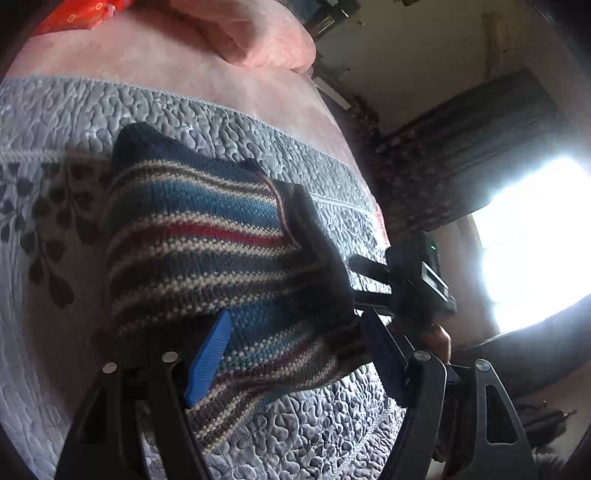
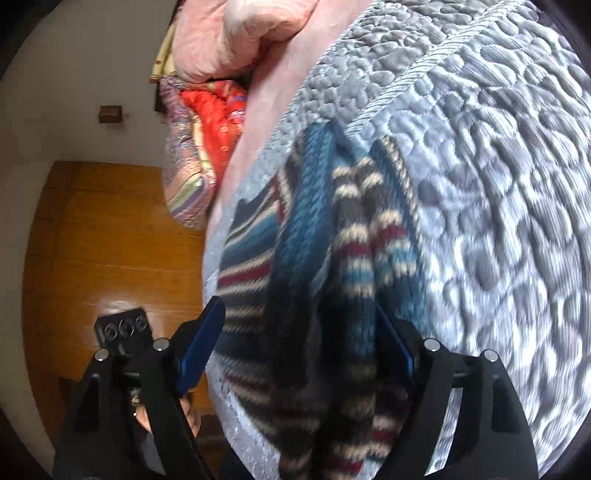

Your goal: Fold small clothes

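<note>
bed edge: I see the grey quilt (image 1: 221, 122) ending at a corded border, with pink sheet (image 1: 155, 55) beyond it on the far side; in the right wrist view the quilt (image 2: 498, 166) drops off at left to a wooden floor (image 2: 92, 229).
open room: bare quilt lies left and near of the garment in the left wrist view, and right of it in the right wrist view; I have free surface on both.
far clutter: pink pillow (image 1: 251, 33) and red patterned bedding (image 2: 214, 122) sit at the far end, well apart from the garment.
sweater: small striped knit sweater (image 1: 192, 229), on the quilt near the bed's side edge, bunched into lengthwise folds (image 2: 354, 229).
material: chunky knit, bands of blue, cream, dark red and dark grey; dark ribbed hem or cuff at right in the left wrist view.
quilt texture: pebbled stitching, raised bumps, leaf print at left.
left gripper (image 1: 295, 354): jaws spread wide, blue ribbed pad (image 1: 208, 358) lying on the knit, cloth sits between the fingers, not pinched.
right gripper (image 2: 295, 354): jaws spread wide, the folded bundle fills the gap, both blue pads look to touch its sides; right wrist view blurred, so I cannot tell if it is squeezing.
hand: part of a hand (image 1: 439, 343) behind the other tool.
</note>
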Demonstrator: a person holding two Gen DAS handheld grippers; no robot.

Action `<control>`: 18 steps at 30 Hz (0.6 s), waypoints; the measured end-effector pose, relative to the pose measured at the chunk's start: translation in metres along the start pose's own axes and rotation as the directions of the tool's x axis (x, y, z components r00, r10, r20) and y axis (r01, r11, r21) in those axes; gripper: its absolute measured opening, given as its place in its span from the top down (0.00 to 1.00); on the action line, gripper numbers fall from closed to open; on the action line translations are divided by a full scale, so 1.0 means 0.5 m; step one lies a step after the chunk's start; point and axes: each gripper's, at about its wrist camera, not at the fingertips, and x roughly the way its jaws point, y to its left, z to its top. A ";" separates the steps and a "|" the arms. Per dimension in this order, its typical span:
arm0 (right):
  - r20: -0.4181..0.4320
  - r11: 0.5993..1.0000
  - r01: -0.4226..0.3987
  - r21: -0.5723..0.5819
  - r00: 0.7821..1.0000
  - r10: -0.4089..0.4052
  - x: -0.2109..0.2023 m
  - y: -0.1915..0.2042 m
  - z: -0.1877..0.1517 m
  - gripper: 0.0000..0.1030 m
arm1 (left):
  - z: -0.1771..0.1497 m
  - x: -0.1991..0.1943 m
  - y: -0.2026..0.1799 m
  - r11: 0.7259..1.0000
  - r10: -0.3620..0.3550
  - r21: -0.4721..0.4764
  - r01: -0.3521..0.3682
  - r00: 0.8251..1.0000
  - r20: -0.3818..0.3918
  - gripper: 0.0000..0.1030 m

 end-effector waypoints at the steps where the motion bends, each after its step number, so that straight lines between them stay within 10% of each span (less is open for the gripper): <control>1: 0.009 1.000 0.008 -0.005 1.000 -0.008 0.005 0.003 0.011 0.23 | 0.002 0.001 0.007 1.000 -0.016 -0.018 0.016 1.000 0.004 0.29; 4: 0.013 0.999 0.024 -0.043 1.000 -0.023 0.022 0.024 0.025 0.34 | 0.009 0.011 0.026 0.997 -0.051 -0.062 0.050 0.999 -0.005 0.29; 6: 0.005 0.993 0.077 -0.087 0.997 -0.077 0.033 0.034 0.029 0.78 | 0.010 0.019 0.029 0.996 -0.057 -0.070 0.056 0.998 -0.008 0.29; 18: 0.099 0.992 0.110 -0.054 0.990 -0.105 -0.010 -0.052 0.011 0.81 | -0.021 0.051 0.029 0.993 -0.111 -0.052 0.108 0.992 -0.064 0.29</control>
